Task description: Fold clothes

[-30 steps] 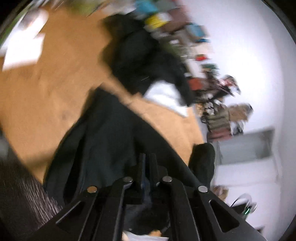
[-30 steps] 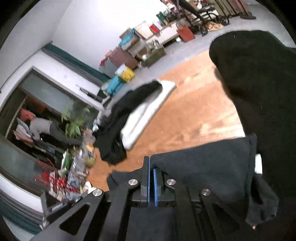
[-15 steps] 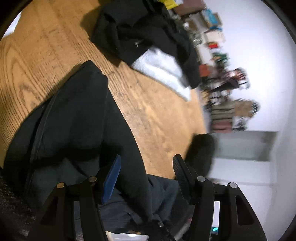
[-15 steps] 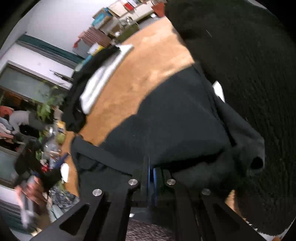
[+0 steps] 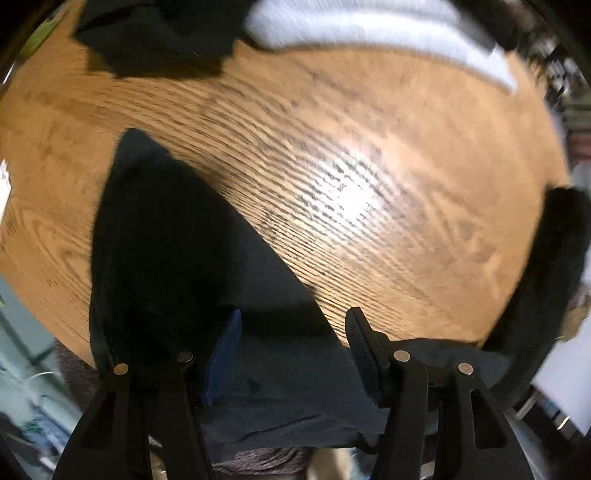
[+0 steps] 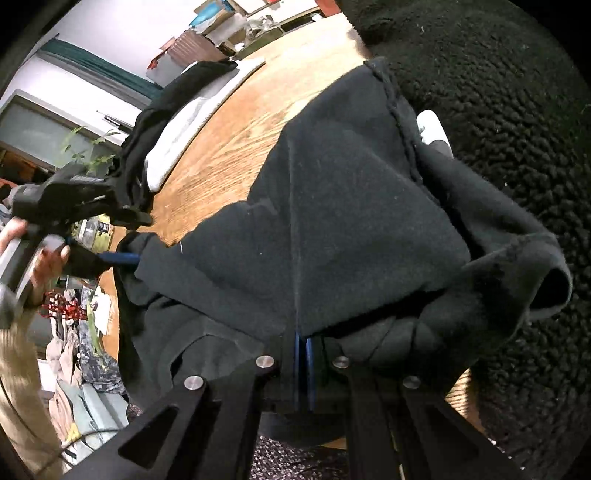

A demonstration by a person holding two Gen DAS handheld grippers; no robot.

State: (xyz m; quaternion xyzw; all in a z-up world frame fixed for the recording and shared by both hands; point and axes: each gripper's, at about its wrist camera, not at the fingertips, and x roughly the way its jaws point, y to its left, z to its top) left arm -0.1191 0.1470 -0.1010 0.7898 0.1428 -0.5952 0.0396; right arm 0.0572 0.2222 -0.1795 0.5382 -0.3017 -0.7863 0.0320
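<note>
Now we are pointing our left claw (image 5: 293, 345) steeply down over the dark garment (image 6: 332, 221) on the wooden tabletop (image 5: 369, 166); its jaws have just been opening and are standing wide, released, with the cloth lying under and between them but not pinched. Our right claw (image 6: 303, 369) is clenched on a fold of the same garment, which is spreading ahead of it across the tabletop. Beyond our left claw, a second pile of dark clothes (image 5: 155, 40) is lying beside a white folded cloth (image 5: 369, 26). A fuzzy black sleeve (image 6: 498, 110) is crowding the right claw's right side.
</note>
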